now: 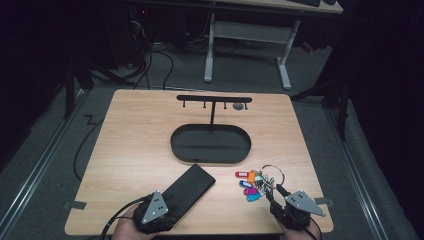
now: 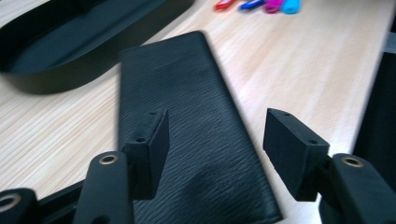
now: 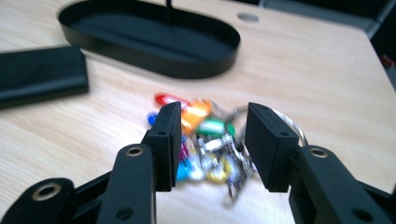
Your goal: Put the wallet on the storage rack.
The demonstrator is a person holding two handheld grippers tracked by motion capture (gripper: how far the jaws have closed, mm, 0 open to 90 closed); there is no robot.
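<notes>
A long black wallet (image 1: 187,190) (image 2: 187,93) lies flat and slantwise near the table's front left. My left gripper (image 1: 171,201) (image 2: 217,121) is open over its near end, one jaw above the leather and the other off its right edge. A bunch of keys with coloured tags (image 1: 255,182) (image 3: 210,144) lies on the wood at the front right. My right gripper (image 1: 275,194) (image 3: 214,116) is open just in front of it, with the bunch seen between its spread jaws and neither pad on it.
A black oval tray (image 1: 175,145) (image 3: 154,42) (image 2: 70,46) sits mid-table, with a T-shaped hook rack (image 1: 214,99) rising from it. A round grommet (image 1: 239,106) is set in the far tabletop. Beyond the table stands a white-legged desk (image 1: 250,35). Both hands are at the front edge.
</notes>
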